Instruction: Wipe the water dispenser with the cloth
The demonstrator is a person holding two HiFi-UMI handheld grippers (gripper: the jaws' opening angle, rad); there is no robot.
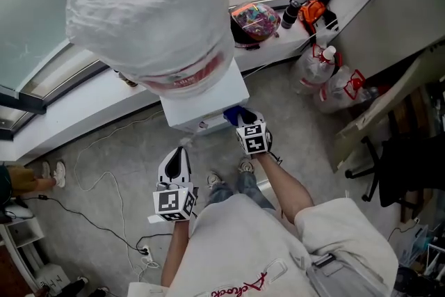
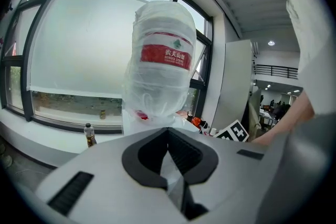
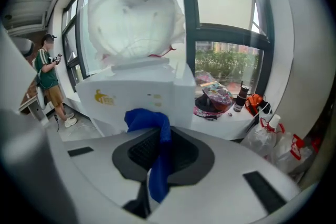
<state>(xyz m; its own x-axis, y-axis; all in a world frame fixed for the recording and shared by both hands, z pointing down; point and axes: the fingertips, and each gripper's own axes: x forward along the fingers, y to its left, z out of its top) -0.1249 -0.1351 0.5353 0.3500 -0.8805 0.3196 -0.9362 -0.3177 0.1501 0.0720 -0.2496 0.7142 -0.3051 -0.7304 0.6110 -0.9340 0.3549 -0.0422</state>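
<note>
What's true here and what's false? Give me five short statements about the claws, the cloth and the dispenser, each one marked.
1. The right claw is shut on a blue cloth. True.
2. The bottle atop the dispenser is bare. False: clear plastic film wraps it.
3. The dispenser body is white. True.
4. The left claw holds the blue cloth. False: the cloth is in the right claw.
5. The dispenser stands far from any window. False: it stands right beside the window ledge.
</note>
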